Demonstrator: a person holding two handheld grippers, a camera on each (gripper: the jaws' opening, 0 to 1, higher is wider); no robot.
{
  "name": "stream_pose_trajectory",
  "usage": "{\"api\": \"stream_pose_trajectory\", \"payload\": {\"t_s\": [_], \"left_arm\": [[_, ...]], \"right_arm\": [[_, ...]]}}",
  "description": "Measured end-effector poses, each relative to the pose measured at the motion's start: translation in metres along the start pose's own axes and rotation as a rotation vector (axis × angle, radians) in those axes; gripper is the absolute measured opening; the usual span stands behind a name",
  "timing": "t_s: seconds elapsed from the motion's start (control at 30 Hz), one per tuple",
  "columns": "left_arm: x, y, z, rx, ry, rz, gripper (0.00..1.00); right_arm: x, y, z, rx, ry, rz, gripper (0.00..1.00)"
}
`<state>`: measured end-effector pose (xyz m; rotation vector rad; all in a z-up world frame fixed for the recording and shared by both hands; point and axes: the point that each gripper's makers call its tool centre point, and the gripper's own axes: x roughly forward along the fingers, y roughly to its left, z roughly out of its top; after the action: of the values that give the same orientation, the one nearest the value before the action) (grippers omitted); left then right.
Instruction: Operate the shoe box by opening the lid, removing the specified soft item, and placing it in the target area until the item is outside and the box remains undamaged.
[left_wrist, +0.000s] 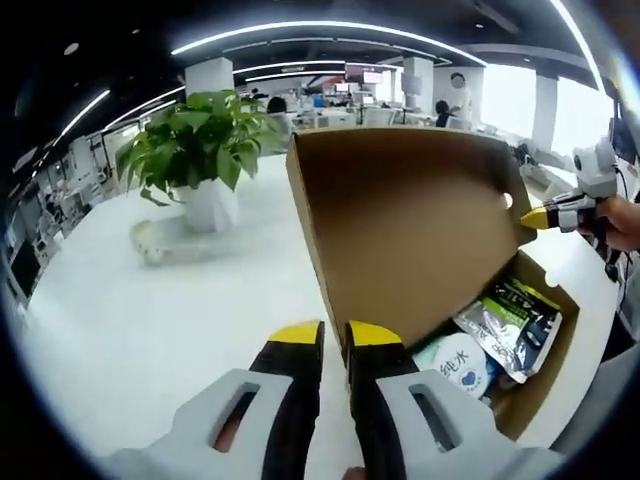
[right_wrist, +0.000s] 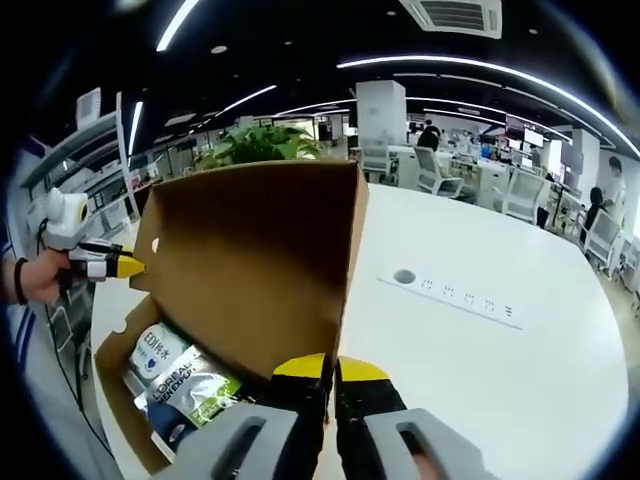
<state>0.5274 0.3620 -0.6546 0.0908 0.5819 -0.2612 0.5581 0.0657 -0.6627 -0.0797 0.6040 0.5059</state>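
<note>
A: Left gripper view, left to right?
B: One potted plant (left_wrist: 200, 150) on the white table (left_wrist: 150, 310), a small pale object lying by its pot, too blurred to name. Then left gripper (left_wrist: 335, 335), yellow tips nearly together at the near edge of the raised lid (left_wrist: 410, 220); pinching the lid or just beside it, cannot tell. Shoe box (left_wrist: 545, 350) open at right, lid standing up. Inside: two soft packets seen, one white and blue (left_wrist: 458, 362), one green and black (left_wrist: 512, 322), resting against each other. Far right, right gripper (left_wrist: 535, 217) with tip at the lid's far edge, held by a hand (left_wrist: 625, 222)

A: Right gripper view?
B: Mirrored. Left gripper (right_wrist: 128, 266) at far left, tip just beside the lid's (right_wrist: 260, 260) edge near a small hole, hand (right_wrist: 35, 278) behind it. Box (right_wrist: 115, 370) low left, same two packets: white and blue (right_wrist: 157, 352), green and black (right_wrist: 195, 388). Right gripper (right_wrist: 331, 368) bottom centre, tips close together at the lid's lower corner; grip on the card not resolvable

A: Anything unique to this view?
B: Flush socket strip (right_wrist: 462, 295) in the table (right_wrist: 520, 370), one round cap at its left end. Office chairs and desks behind, count unclear
</note>
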Motion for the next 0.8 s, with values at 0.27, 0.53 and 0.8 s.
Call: {"api": "stream_pose_trajectory", "payload": {"t_s": [0.27,0.53,0.8], "left_arm": [[0.005,0.001,0.000,-0.004,0.005,0.005,0.05],[0.011,0.004,0.002,-0.001,0.007,0.013,0.04],[0.016,0.005,0.003,-0.003,0.014,0.015,0.04]], "right_arm": [[0.007,-0.003,0.002,-0.007,0.010,-0.003,0.00],[0.017,-0.007,0.003,-0.007,0.021,-0.006,0.00],[0.021,-0.009,0.002,-0.007,0.027,-0.003,0.00]]}}
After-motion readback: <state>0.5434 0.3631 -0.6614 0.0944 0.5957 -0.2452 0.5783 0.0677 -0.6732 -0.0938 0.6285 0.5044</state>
